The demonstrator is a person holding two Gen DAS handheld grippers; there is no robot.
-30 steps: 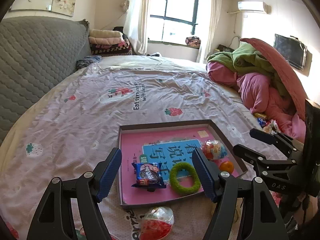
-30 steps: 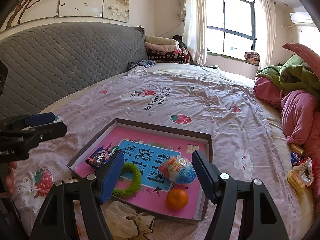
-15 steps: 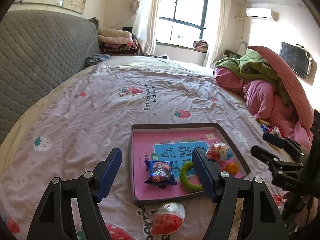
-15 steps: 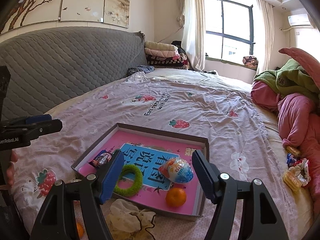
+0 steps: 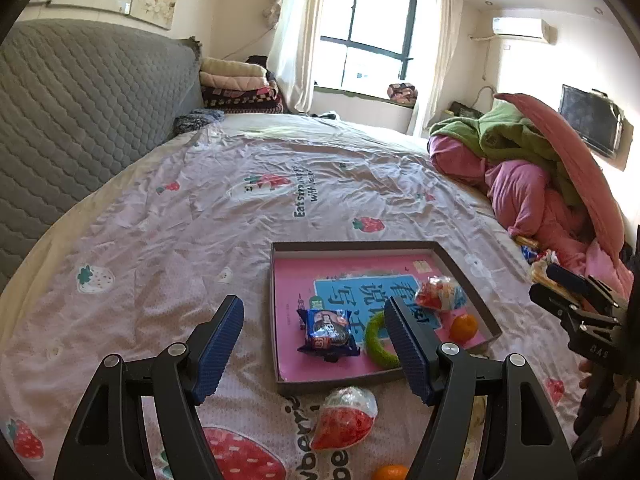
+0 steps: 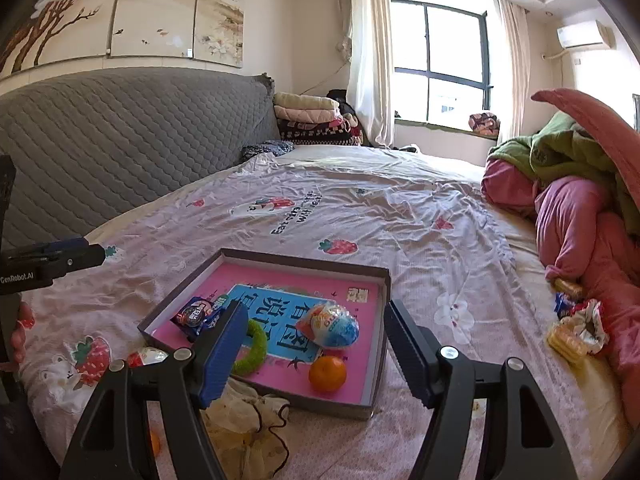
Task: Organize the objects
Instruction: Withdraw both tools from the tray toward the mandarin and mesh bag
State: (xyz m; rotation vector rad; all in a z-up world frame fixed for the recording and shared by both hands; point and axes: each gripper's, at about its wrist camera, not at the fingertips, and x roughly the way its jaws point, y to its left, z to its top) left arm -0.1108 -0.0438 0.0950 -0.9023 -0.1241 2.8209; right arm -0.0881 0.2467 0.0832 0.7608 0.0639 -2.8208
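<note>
From the left wrist view, the left gripper [image 5: 314,346] hangs wide open and empty; the loose wrapped egg [image 5: 345,418] lies on the bedsheet at six o'clock, just outside the tray [image 5: 276,320]. From the right wrist view, the right gripper [image 6: 312,354] also gapes empty, with that egg at nine o'clock, so the left looks nearer.

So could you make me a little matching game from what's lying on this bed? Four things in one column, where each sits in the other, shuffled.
Things:
1. green ring
2. red-wrapped egg
3. cookie packet
4. cream cloth bag

Places:
A. on the bedsheet, just outside the tray's near edge
B. in the tray, at its left side
C. crumpled on the bed in front of the tray, under the right gripper
D. in the tray, between the packet and the orange

Pairs: 1-D, 2-A, 3-B, 4-C
</note>
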